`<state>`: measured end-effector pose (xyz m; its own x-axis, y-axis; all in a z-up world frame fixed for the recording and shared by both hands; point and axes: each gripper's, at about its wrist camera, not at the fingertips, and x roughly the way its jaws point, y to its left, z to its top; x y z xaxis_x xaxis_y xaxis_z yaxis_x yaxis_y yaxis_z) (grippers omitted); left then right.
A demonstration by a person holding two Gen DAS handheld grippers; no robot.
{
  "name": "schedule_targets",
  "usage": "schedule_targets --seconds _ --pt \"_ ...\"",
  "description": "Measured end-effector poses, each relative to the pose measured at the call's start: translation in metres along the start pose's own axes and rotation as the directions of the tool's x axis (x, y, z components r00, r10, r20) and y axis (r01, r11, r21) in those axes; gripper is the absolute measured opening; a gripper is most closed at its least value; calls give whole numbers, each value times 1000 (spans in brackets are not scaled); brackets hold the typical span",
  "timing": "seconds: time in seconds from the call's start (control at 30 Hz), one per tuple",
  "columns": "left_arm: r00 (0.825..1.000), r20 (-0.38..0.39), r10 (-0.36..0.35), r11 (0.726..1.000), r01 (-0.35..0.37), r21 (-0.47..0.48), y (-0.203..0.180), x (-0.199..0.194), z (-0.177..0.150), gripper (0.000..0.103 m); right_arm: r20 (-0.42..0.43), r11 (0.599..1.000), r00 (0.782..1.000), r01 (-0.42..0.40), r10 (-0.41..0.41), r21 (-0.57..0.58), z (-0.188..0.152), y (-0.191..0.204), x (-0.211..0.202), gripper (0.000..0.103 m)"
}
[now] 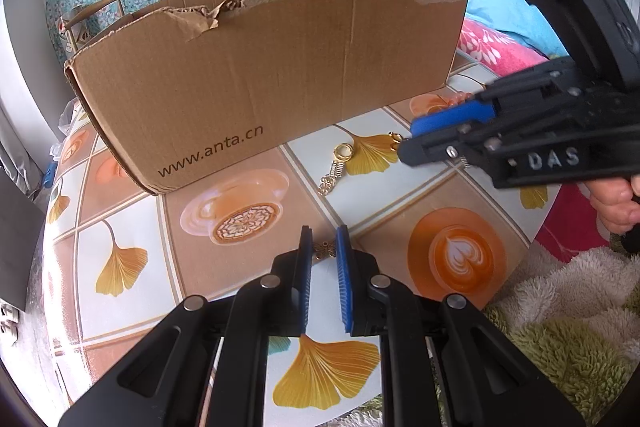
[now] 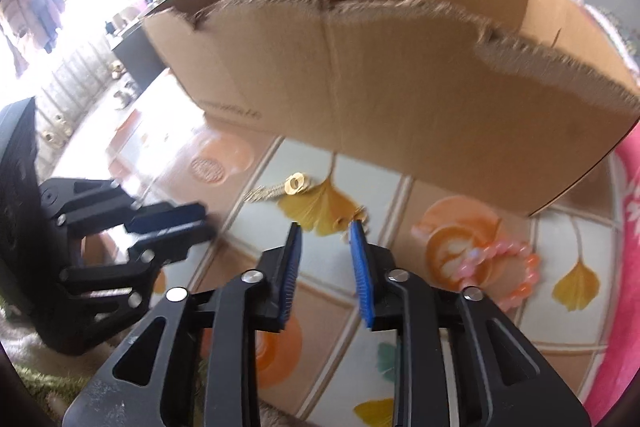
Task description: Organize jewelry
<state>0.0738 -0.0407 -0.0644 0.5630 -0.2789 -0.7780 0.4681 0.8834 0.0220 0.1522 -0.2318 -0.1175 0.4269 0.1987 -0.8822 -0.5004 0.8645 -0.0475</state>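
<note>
The left gripper (image 1: 324,241) is seen with its blue pads nearly together, a small gold butterfly-shaped charm (image 1: 325,250) pinched between the tips just above the counter (image 1: 132,219). At about one o'clock from it a gold keyring pendant (image 1: 338,167) lies flat on a printed ginkgo leaf. The right gripper (image 1: 408,143) is seen from the left wrist view at two o'clock, its tips lowered beside a small gold clasp piece (image 1: 394,139) on the cloth; a hand (image 1: 616,201) is wrapped round its handle. In the right wrist view the right gripper's pads (image 2: 360,259) are spread apart with nothing pressed between them; the clasp piece is blurred at the tip of the right pad, and contact cannot be told. At three o'clock from these tips a pink and orange bead bracelet (image 2: 500,267) lies on a printed coffee cup. Beyond everything, at twelve o'clock, a torn cardboard box (image 1: 256,75) stands on the counter.
</note>
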Motion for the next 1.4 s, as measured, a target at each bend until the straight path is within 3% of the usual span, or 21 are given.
schedule_targets --seconds 0.2,0.5,0.83,1.03,1.3,1.33,1.4 --pt "1000 2 0 1000 0 0 0 0 0 12 -4 1000 1000 24 -24 -18 5 -5 14 28" --pt "1000 3 0 1000 0 0 -1 0 0 12 -39 1000 999 -30 30 2 1 5 13 28" --pt "1000 3 1 1000 -1 1 -1 0 0 12 -18 993 993 120 -120 -19 7 30 24 28" --pt "1000 3 1 1000 -1 1 -1 0 1 12 -6 991 991 131 -131 -30 3 47 31 14" --pt "1000 3 1 1000 -1 0 -1 0 0 12 7 996 996 87 -87 16 4 25 22 13" --pt "1000 3 1 1000 -1 0 -1 0 1 12 8 997 997 81 -81 19 4 24 21 0" --pt "1000 4 1 1000 -1 1 -1 0 0 12 6 997 997 76 -76 27 3 17 18 0"
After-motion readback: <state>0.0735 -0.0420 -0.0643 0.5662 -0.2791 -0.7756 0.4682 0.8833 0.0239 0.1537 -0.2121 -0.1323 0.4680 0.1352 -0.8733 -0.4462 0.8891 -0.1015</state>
